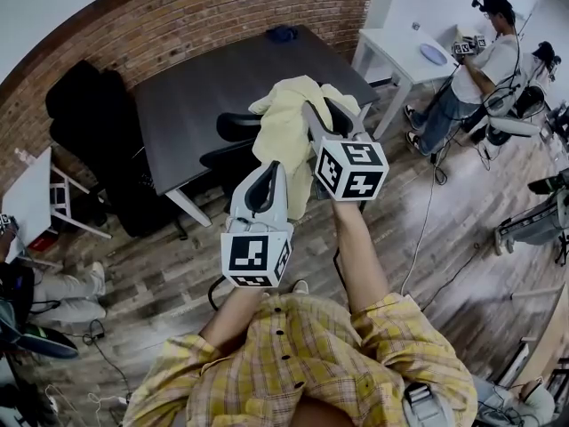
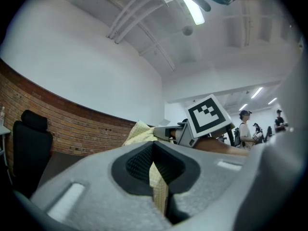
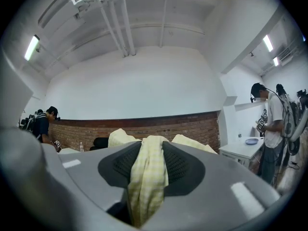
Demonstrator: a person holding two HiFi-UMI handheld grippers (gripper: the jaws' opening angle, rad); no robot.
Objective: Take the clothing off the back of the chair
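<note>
- Both sets of jaws are clenched on the yellow garment (image 1: 283, 136). The left gripper (image 1: 274, 173) pinches a thin fold, and the right gripper (image 1: 322, 108) has a thick bunch wedged between its pads.
- The garment hangs bunched between the two grippers at the centre of the head view, over the black chair (image 1: 233, 128). Its lower folds drape in front of the chair, and I can't tell whether any of it touches the backrest.
- I'd judge this the lift-off step: the cloth is gripped and raised, but not yet carried away from the chair.
- The next move calls for both hands going up and back toward the person together, grips tight. That way the trailing hem clears the backrest and armrests without snagging.
- Edge to mind: the dark tabletop (image 1: 204, 87) lies just beyond the chair, toward the upper left.
- Open room is the wooden floor (image 1: 480, 238) at the lower right. A cable (image 1: 424, 225) crosses it, and another person (image 1: 476, 65) stands well apart at the upper right.
</note>
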